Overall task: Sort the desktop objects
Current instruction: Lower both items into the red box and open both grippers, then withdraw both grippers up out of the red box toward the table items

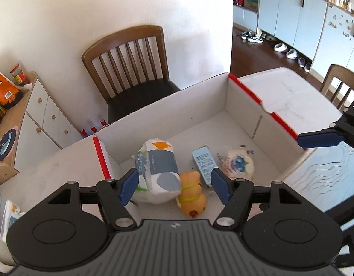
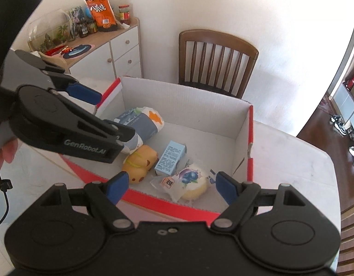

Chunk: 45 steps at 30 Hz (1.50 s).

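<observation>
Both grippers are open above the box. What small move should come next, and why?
Probably lower the left gripper onto the tissue pack: its open jaws already stand on either side of the pack, which lies in the white box, and they hold nothing.

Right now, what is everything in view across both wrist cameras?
box: 1, white with red edges, on the table
tissue pack: 1, blue and white, in the box, left side
toy: 1, orange plush, in the box, beside the tissue pack
carton: 1, light blue, in the box, middle
bun: 1, wrapped, blueberry label, in the box, right side
table: 1, white
chair: 1, brown, behind the box
cabinet: 1, white, by the wall
left gripper: jaws open, over the box
right gripper: jaws open, over the box
</observation>
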{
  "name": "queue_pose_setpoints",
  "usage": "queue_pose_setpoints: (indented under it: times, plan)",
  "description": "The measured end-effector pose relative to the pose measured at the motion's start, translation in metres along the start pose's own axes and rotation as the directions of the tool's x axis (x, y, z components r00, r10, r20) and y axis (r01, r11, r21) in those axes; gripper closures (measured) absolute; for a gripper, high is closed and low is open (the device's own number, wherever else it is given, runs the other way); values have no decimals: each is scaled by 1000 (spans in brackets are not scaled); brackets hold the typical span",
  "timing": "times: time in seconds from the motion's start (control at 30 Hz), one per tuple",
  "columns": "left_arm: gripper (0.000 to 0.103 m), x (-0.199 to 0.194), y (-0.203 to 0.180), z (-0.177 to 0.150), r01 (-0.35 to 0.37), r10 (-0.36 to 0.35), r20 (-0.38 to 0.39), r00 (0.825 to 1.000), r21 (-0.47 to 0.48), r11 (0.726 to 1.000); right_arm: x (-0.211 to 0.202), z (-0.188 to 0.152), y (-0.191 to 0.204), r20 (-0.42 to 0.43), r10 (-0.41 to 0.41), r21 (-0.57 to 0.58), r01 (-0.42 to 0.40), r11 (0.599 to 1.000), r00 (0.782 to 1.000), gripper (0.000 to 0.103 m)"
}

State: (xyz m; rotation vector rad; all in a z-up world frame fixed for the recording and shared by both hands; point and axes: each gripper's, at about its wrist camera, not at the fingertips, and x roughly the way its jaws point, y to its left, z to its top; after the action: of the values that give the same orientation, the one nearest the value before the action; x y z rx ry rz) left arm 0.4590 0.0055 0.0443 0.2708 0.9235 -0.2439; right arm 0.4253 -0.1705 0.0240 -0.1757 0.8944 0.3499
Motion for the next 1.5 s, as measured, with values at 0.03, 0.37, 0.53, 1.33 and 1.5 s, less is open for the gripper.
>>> queue_pose_setpoints:
  times: [0.03,0.37,0.53,1.33,1.5]
  plan:
    - [35,-4,0,-1,6,-6,6,1000,-6,1000,-4,-1,1,4,0,0,0,1000,1000,21]
    - [35,-51,-9,-27,18,-16,52,999,-37,999,-46,-20,6,49,6,4,-6,1000,999,21]
    - [35,-69,-14,-40,22,-20,69,997,-37,999,-62,-32,6,61,11,7,-11,1000,998,20]
    - [35,-115,-46,-127,67,-56,181,982,-57,996,-99,-102,14,139,-7,50,0,999,990,19]
    - [25,-111,-56,-151,74,-62,190,980,-59,996,-97,-121,13,137,-24,71,15,997,990,16]
